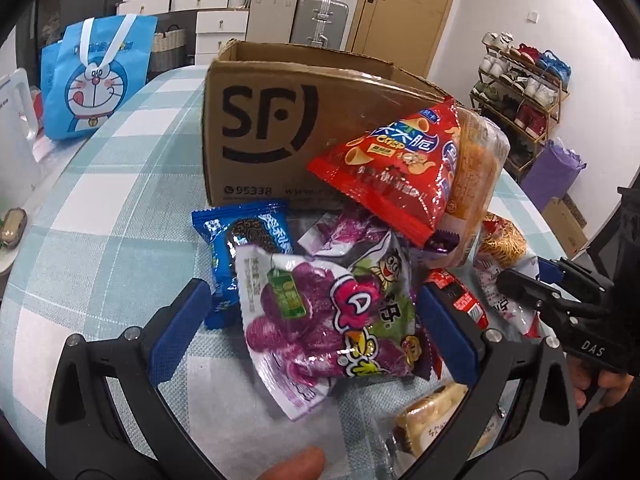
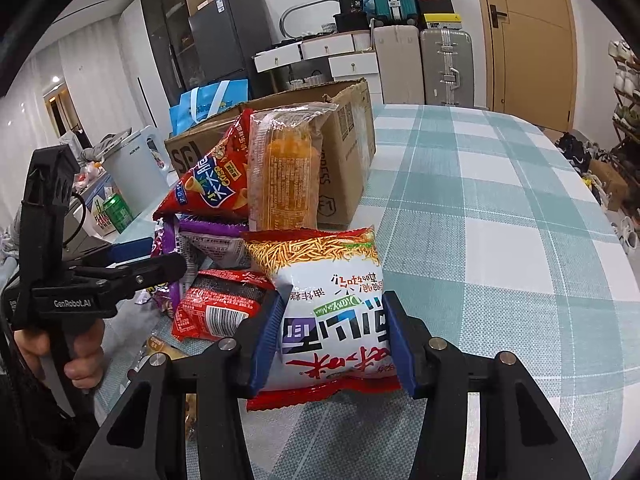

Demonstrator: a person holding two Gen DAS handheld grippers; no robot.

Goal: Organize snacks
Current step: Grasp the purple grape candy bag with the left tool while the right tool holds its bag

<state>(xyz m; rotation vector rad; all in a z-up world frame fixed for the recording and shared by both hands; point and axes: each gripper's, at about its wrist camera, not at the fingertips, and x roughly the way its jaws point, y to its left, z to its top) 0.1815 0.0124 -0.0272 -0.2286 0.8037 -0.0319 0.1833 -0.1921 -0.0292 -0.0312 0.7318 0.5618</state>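
Note:
A pile of snack packs lies before a cardboard SF box [image 1: 280, 120] on the checked tablecloth. My left gripper [image 1: 316, 320] is open, its blue pads either side of a purple grape candy bag [image 1: 320, 316]. A blue cookie pack [image 1: 240, 240] and a red crisp bag [image 1: 400, 168] lie behind it. My right gripper [image 2: 332, 344] is shut on a white and red noodle snack bag [image 2: 332, 304]. An orange bread pack [image 2: 280, 176] and the red crisp bag [image 2: 208, 184] lean on the box [image 2: 348, 160].
A blue Doraemon bag [image 1: 96, 80] stands at the table's far left. A small red pack [image 2: 216, 308] and a purple pack [image 2: 208, 244] lie left of the noodle bag. A wrapped cake [image 1: 432, 416] lies near my left gripper. A shoe rack [image 1: 520, 96] stands right.

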